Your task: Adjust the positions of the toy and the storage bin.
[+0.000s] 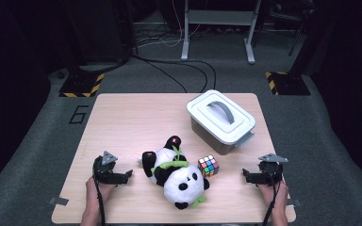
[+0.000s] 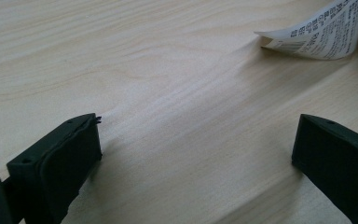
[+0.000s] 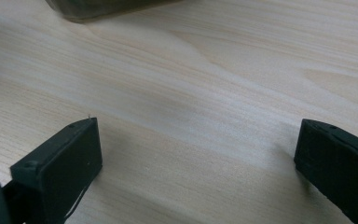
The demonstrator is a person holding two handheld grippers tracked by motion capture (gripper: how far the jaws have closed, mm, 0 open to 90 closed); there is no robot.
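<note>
Both hands rest low at the near edge of the desk [image 1: 122, 117], one at each corner; left tongs [image 1: 128, 176] point inward toward the middle, jaws wide apart, nothing between them; right tongs [image 1: 245, 176] mirror that, jaws wide apart too, gripping nothing; reads as a ready pose, tools parked clear of the objects so either can go in.

Plush panda [image 1: 176, 176] lies on its back between the two tongs, head toward the near edge, legs pointing away, green bamboo sprig across its belly; nearer the left tongs than the right, not touched by either. Left gripper view has bare wood between the jaws and the panda's white printed label [image 2: 317, 32] lying flat on the desk ahead to the upper right, so the left tongs are aimed roughly at the toy's side; likely the first thing to be picked.

Colour cube [image 1: 208, 166] sits just beside the panda's right side, about touching the plush, hard to tell; right tongs are near it but apart.

Lidded grey box [image 1: 220, 120] stands farther back on the right, white lid on, handle folded flat; its lower edge shows at the top of the right gripper view [image 3: 102, 7]; closed lid suggests it must come off before anything goes in; judgement only.
</note>
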